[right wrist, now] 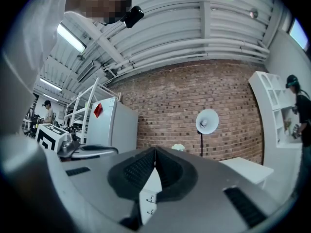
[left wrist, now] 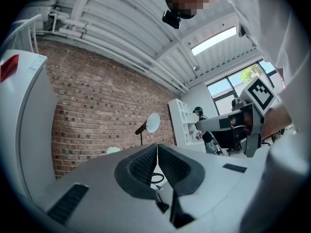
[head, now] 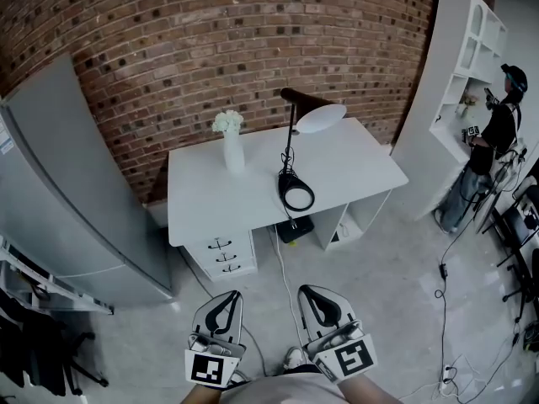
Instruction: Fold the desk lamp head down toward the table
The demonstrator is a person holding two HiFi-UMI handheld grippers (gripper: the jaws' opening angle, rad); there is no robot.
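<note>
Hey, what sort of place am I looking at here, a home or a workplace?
Probably a mock home corner staged inside a workshop or lab: a white desk with a desk lamp stands against a brick wall, but the ceiling is bare industrial metal with pipes.

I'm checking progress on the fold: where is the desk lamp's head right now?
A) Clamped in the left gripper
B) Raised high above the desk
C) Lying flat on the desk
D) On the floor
B: the lamp head stands raised on its pole, well above the white desk.
</note>
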